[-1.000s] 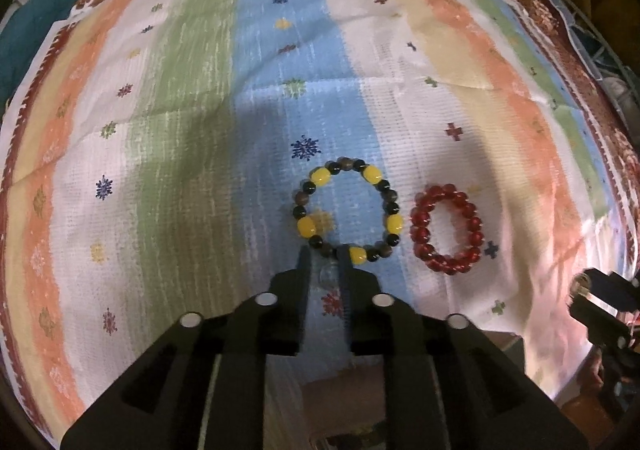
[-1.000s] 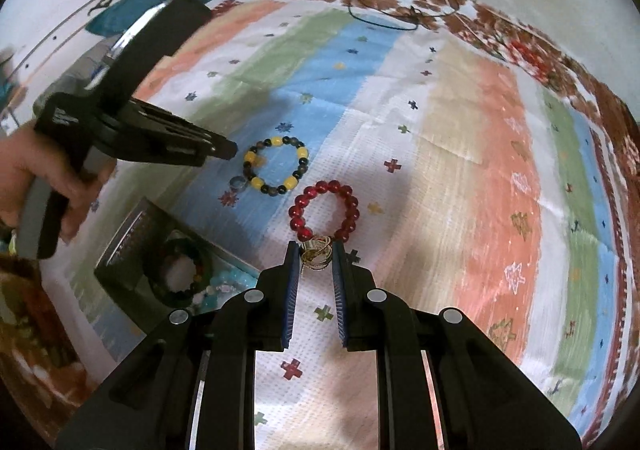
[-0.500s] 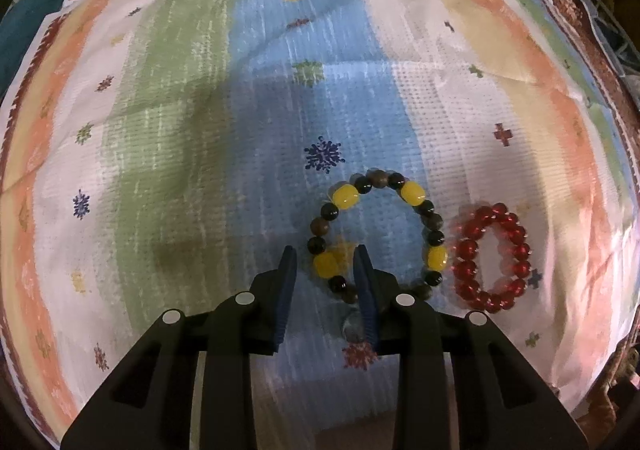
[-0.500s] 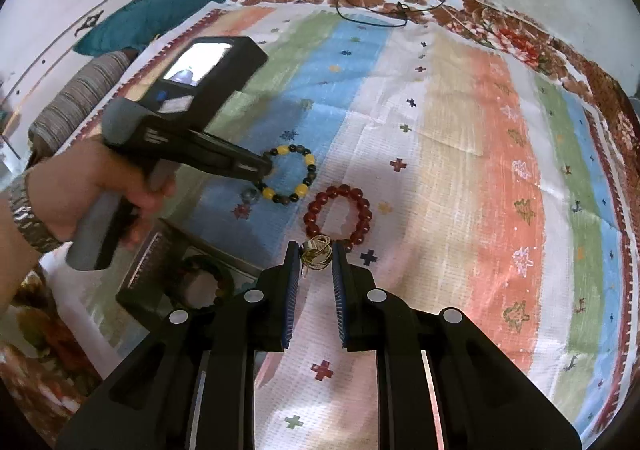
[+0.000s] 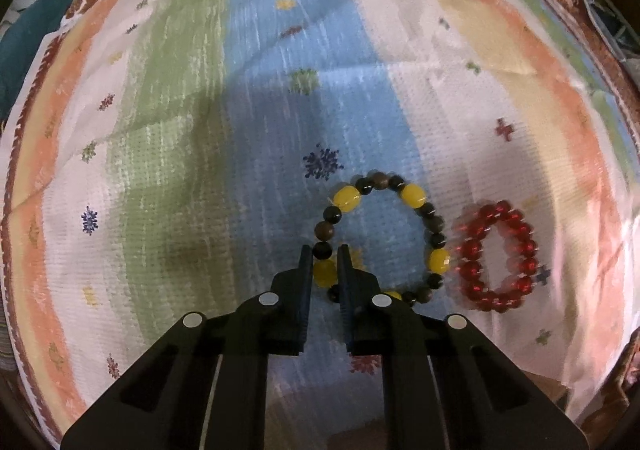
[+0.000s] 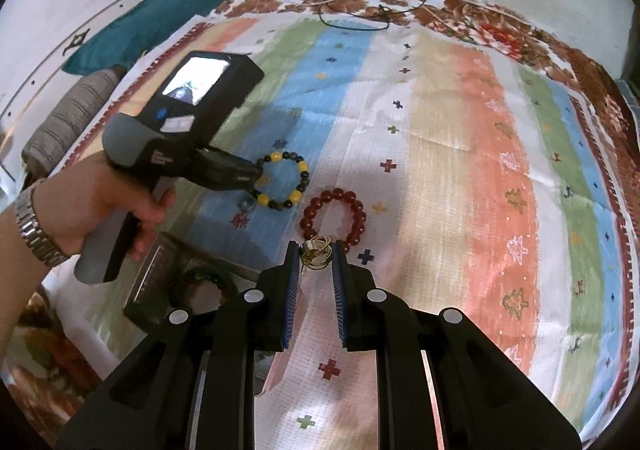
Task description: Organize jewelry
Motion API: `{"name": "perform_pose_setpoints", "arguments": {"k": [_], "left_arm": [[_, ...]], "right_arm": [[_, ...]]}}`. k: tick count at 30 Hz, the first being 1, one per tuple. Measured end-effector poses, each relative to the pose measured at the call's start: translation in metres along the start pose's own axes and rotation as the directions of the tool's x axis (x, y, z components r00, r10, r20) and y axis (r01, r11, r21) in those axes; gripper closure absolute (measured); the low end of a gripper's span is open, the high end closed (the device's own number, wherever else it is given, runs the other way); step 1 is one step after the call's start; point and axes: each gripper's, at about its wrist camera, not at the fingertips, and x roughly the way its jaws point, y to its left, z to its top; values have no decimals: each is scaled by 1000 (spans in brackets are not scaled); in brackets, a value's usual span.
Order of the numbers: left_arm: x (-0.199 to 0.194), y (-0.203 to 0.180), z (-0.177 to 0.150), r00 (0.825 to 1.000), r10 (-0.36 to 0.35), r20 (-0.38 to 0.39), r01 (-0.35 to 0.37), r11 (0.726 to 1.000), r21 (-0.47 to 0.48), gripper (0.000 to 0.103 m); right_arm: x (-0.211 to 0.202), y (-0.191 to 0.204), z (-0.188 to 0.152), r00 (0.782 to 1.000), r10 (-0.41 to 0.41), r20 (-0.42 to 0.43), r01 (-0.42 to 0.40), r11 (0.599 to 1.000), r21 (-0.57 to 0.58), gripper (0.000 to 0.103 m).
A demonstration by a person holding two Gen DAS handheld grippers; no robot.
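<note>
Straddling the near-left arc of the yellow and dark bead bracelet [image 5: 382, 240], the left gripper [image 5: 325, 256] has its fingers narrow around the strand, probably not yet clamped. Beads look hard, smooth and light on a limp cord, so one bead's width is the best hold. The right gripper [image 6: 316, 254] grips a tangle of gold rings [image 6: 317, 253] just beside the red bracelet [image 6: 334, 215]. Open bedspread [image 6: 460, 153] stretches toward the far edge; a dark box [image 6: 168, 290] sits at the near-left corner.
</note>
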Motion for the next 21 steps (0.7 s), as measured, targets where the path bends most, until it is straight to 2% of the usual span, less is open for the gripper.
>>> {"name": "perform_pose_setpoints", "arguments": {"k": [9,15,21], "left_arm": [[-45,-13,-7,994,-70,83,68,997,18,91],[-59,-27,0,988,-90,125,85,995,45,91],[-81,-22,-5,981,-107,164,103,994,31,91]], "right_arm": [[-1,13,-10,1000,2,-3,-2,1000,5,86],[2,7,-16,1000,-1,-10,2,998,69,86],[-2,7,-18,1000,5,12,-7,993,115,86]]}}
